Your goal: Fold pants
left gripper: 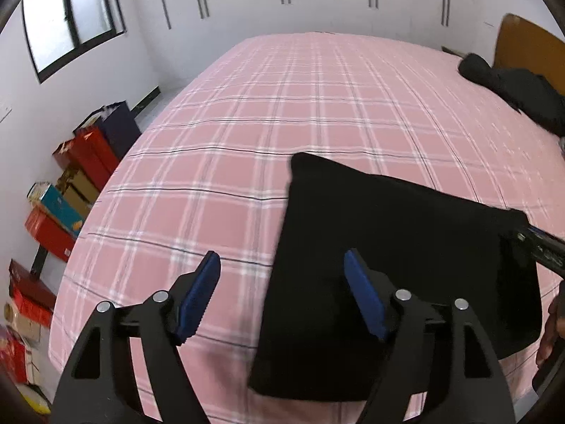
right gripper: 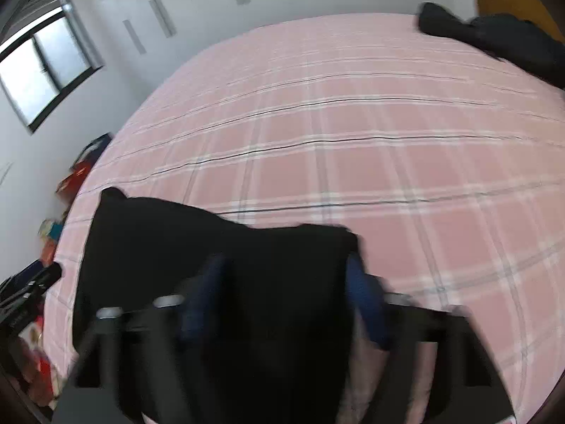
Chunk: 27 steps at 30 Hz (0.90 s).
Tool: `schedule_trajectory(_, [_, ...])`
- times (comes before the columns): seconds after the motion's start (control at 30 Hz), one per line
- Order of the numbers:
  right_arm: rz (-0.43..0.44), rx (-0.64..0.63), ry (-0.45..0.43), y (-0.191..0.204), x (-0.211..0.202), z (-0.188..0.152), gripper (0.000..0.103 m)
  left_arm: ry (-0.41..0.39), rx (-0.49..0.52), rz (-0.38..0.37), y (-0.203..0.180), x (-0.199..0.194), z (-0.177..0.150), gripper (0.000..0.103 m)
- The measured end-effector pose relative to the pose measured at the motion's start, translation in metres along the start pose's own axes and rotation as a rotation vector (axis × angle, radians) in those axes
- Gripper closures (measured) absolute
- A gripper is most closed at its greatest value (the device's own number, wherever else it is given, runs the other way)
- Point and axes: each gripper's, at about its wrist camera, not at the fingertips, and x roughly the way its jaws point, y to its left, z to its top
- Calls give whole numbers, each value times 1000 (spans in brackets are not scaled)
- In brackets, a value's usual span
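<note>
Black pants (left gripper: pixel 399 258) folded flat on the pink checked bed (left gripper: pixel 282 113), at 5 o'clock in the left wrist view. Left gripper (left gripper: pixel 282 296) wide apart, holding nothing, above the pants' left edge. Right gripper (right gripper: pixel 282 304) blurry, also wide apart, over the pants (right gripper: pixel 219 254). Dark clothes (left gripper: pixel 512 88) far off at 2 o'clock.

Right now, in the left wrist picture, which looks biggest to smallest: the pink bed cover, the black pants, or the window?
1. Pink bed cover, biggest by far.
2. Black pants, though they lie near the camera, which makes them look bigger.
3. Window, smallest looking, but far away.
</note>
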Motion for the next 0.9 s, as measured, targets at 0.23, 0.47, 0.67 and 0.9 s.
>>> schedule_trajectory(0.23, [-29,-79,-111,18,-23,15,89,53,20,-8,-12,24,-11,30])
schedule_trajectory(0.47, [-107,49,-159,7,-44,-15,68,66,17,3,-11,37,-17,19])
schedule_trajectory(0.67, [-78,81,-139,23,-80,-51,66,74,7,-10,-13,33,-20,19])
schedule_trajectory(0.9, [-87,89,-114,0,-92,-80,67,67,7,-18,-8,13,-30,17])
